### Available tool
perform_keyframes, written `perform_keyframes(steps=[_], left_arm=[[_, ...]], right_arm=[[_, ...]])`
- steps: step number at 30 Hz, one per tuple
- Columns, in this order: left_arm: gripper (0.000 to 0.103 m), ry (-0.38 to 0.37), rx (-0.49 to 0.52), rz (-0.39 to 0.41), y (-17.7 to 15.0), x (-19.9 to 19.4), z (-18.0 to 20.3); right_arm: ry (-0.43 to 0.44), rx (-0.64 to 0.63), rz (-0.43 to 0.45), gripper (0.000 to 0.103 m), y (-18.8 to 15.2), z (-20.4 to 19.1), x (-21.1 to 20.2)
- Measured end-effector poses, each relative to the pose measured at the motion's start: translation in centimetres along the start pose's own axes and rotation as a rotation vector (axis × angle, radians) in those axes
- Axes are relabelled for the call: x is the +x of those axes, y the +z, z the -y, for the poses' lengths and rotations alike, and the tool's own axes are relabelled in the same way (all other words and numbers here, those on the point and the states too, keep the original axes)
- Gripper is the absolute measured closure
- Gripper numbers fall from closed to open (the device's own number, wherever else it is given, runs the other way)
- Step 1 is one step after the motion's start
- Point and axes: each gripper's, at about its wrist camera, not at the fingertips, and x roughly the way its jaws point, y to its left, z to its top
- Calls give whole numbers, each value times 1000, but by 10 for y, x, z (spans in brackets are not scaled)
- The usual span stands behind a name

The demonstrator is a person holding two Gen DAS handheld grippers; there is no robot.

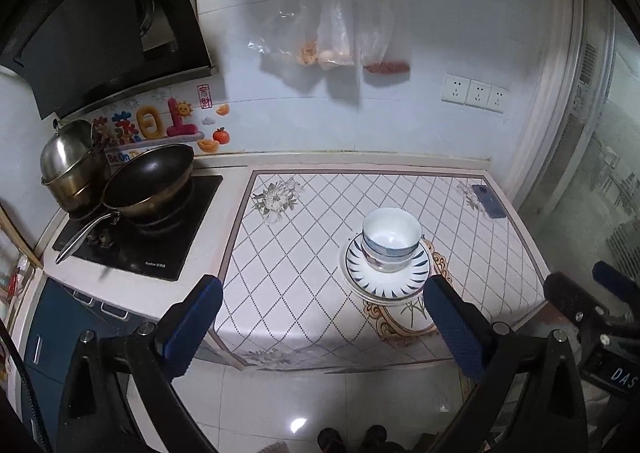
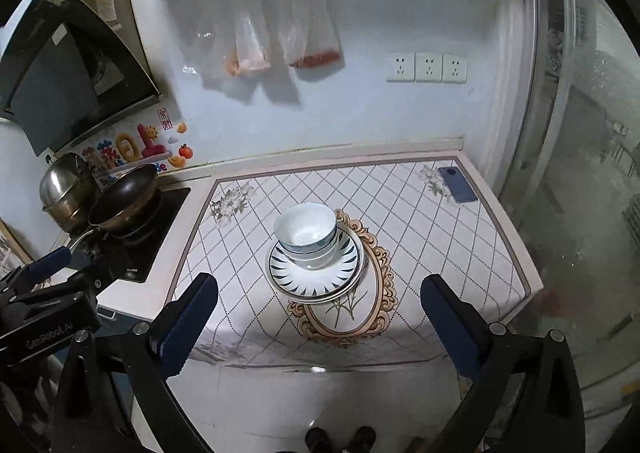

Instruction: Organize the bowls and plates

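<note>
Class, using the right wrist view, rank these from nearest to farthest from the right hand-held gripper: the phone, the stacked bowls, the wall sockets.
From the right hand-held gripper:
1. Stacked bowls, on the plates at the counter's middle, just ahead.
2. Phone, flat at the counter's far right corner.
3. Wall sockets, up on the back wall, beyond the counter.

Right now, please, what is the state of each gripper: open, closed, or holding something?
Left gripper: open, holding nothing.
Right gripper: open, holding nothing.
</note>
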Motion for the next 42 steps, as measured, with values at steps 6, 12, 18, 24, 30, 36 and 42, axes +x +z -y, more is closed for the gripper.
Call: perform_keyframes(steps=[6,12,18,24,30,36,42], left_arm=[[0,16,-18,12,-8,-13,1],[0,41,-11,36,-11,-20,9],[0,37,-17,38,-12,-23,13],[0,34,-14,36,-11,-22,12],[0,33,-14,46,-11,-26,13],[0,30,-19,50,-11,-29,13],[0,29,-18,54,-11,-32,16]], right_arm=[[-5,-25,32,0,-1,3,-17],[3,-34,43,0,0,8,-20],[3,-37,53,0,2,12,-22],[5,-37,61,0,2,16,-25],[2,-42,60,0,4,19,-26],[-2,-44,63,0,6,22,-26],[-4,-43,64,0,5,23,-26]])
